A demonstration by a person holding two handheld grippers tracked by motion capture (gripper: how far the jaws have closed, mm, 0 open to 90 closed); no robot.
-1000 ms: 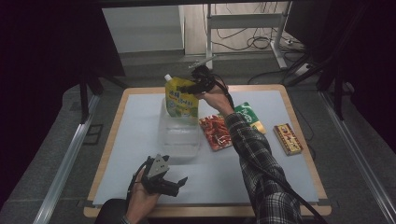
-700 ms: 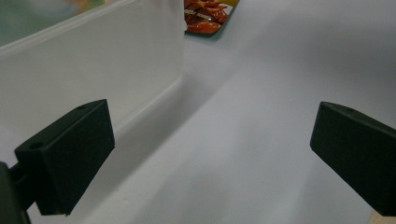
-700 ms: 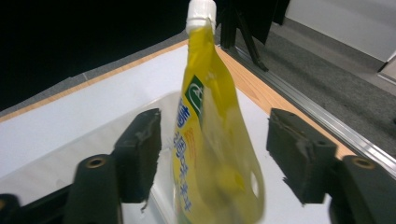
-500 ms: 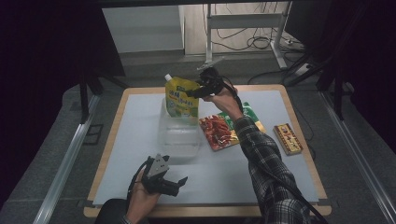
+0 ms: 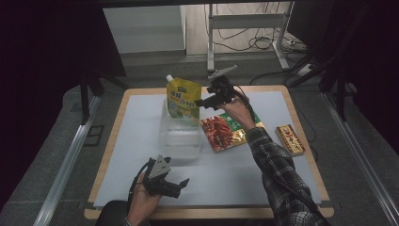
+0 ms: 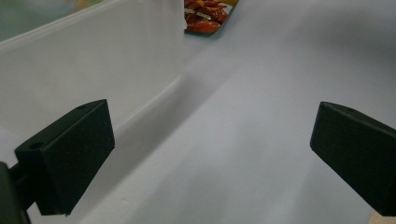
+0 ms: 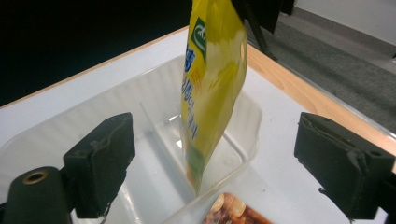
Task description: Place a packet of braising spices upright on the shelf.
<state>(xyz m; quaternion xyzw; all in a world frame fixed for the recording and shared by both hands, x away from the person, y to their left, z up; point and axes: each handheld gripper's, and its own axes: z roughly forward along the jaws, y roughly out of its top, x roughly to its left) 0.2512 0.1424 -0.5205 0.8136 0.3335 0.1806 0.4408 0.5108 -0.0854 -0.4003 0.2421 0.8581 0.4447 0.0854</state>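
High view: yellow spouted pouch (image 5: 183, 98) upright in far end of clear plastic tray (image 5: 181, 136), near middle of bench's far edge. Right claw (image 5: 205, 101) just beside pouch on its right, held above bench (image 5: 141, 122), jaws pointing at pouch. Red snack packet (image 5: 222, 132) flat on bench, just right of tray. Small boxed bar (image 5: 290, 139) near right edge, well apart from the rest. Left claw (image 5: 181, 184) low near bench's near edge, in front of tray's near end.

Right gripper view, not evident from above: pouch (image 7: 212, 79) leaning, bottom edge down inside tray (image 7: 140, 116), partition rib visible in tray floor. Right claw (image 7: 229, 163) wide open, empty; pouch between the jaw lines but farther out, not touched. Corner of red packet (image 7: 231, 211) at bottom.

Left gripper view: left claw (image 6: 210, 154) wide open, empty, bare bench between jaws. Tray wall (image 6: 93, 74) close beside one jaw; contact cannot be told. Red packet (image 6: 205, 14) farther off.
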